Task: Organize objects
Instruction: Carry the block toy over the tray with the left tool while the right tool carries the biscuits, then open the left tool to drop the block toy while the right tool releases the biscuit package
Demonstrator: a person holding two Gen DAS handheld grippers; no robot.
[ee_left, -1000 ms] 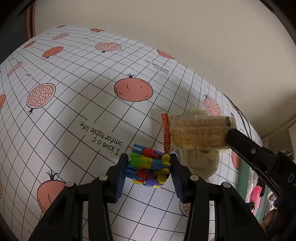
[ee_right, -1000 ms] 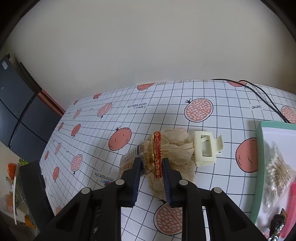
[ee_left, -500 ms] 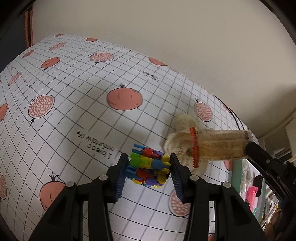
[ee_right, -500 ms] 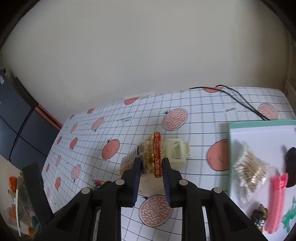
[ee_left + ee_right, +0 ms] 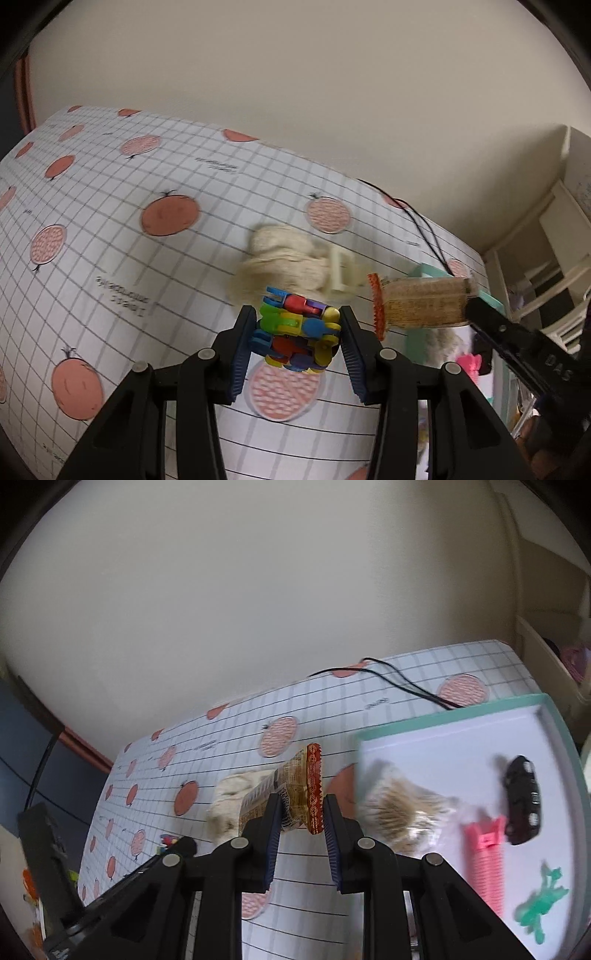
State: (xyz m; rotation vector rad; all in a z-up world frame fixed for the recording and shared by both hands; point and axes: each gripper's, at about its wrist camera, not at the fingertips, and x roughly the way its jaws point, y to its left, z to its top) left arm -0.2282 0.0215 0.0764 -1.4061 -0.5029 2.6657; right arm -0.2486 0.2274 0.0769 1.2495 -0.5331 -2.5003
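Lifted off the desk [image 5: 110, 258], the snack packet [image 5: 295, 794] pinched by the right hand-held gripper [image 5: 301, 834] now nears the tray [image 5: 461, 709]; left hand-held gripper [image 5: 297, 343] grips toy bricks [image 5: 297, 332], following.

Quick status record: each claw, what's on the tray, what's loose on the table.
left claw: shut on multicoloured clip bundle
right claw: shut on snack packet, near tray edge
tray: bagged cotton swabs, pink comb, black toy car, green figure
table: beige scrunchie, cream hair claw clip
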